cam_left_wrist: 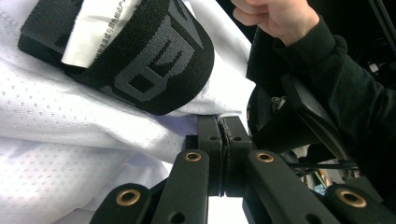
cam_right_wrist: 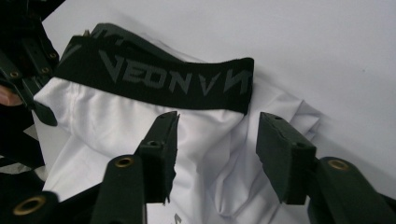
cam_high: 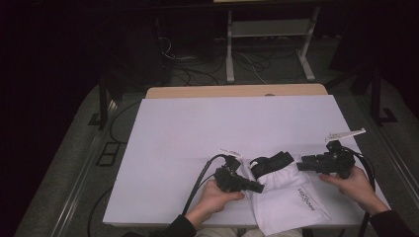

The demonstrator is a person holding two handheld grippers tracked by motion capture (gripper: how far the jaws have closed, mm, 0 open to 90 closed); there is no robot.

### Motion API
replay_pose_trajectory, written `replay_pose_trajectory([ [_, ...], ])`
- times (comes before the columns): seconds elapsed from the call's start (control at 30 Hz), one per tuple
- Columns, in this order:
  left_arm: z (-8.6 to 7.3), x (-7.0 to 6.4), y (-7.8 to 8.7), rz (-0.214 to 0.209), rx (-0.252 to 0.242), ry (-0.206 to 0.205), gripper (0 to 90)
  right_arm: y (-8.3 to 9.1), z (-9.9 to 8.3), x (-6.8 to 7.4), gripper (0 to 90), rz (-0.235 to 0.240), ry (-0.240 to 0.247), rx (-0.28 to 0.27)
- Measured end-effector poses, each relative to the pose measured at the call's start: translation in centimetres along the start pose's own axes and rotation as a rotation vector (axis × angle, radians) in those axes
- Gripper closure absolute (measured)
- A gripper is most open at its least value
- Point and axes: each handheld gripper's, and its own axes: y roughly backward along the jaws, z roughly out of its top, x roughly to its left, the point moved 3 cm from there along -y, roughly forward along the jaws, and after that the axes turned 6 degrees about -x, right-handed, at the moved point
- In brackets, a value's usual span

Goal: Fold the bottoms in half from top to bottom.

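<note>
A white mesh garment (cam_high: 286, 197) with a black lettered waistband (cam_high: 272, 162) lies crumpled at the table's near edge. My left gripper (cam_high: 259, 187) is at its left side, shut on a pinch of the white fabric (cam_left_wrist: 70, 140) just below the waistband (cam_left_wrist: 154, 60), where a white label (cam_left_wrist: 93, 23) is folded over. My right gripper (cam_high: 299, 166) points at the garment from the right. It is open (cam_right_wrist: 217, 149), its jaws on either side of a fold of white cloth (cam_right_wrist: 210, 130) beneath the waistband (cam_right_wrist: 163, 79).
A white sheet covers the table (cam_high: 222, 123), with a wooden strip (cam_high: 237, 91) bare at the far edge. Beyond it, cables and a metal frame's legs (cam_high: 230, 54) stand on the dark floor. The person's right hand (cam_left_wrist: 275, 16) is close by.
</note>
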Motion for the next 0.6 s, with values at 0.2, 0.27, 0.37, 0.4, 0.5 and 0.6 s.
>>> replay_pose_trajectory([
  [0.2, -0.3, -0.1, -0.3, 0.002, 0.014, -0.009, 87.3, -0.6, 0.7, -0.2, 44.7, -0.012, -0.005, -0.005],
  [0.27, -0.3, -0.2, -0.3, 0.005, 0.02, -0.016, 87.3, -0.8, 1.0, -0.2, 44.3, -0.018, -0.008, -0.007],
  [0.37, -0.4, -0.2, -0.3, 0.012, 0.024, -0.03, 87.3, -1.2, 1.4, -0.2, 42.9, -0.021, -0.017, 0.002],
  [0.4, -0.4, -0.3, -0.4, 0.014, 0.026, -0.034, 87.3, -1.4, 1.5, -0.2, 41.7, -0.016, -0.019, 0.003],
  [0.5, -0.4, -0.2, -0.5, 0.023, 0.035, -0.046, 87.3, -2.2, 2.0, -0.5, 37.6, -0.014, -0.035, 0.022],
  [0.6, -0.5, -0.3, -0.6, 0.029, 0.043, -0.058, 87.3, -2.9, 2.3, -0.8, 35.7, 0.004, -0.052, 0.031],
])
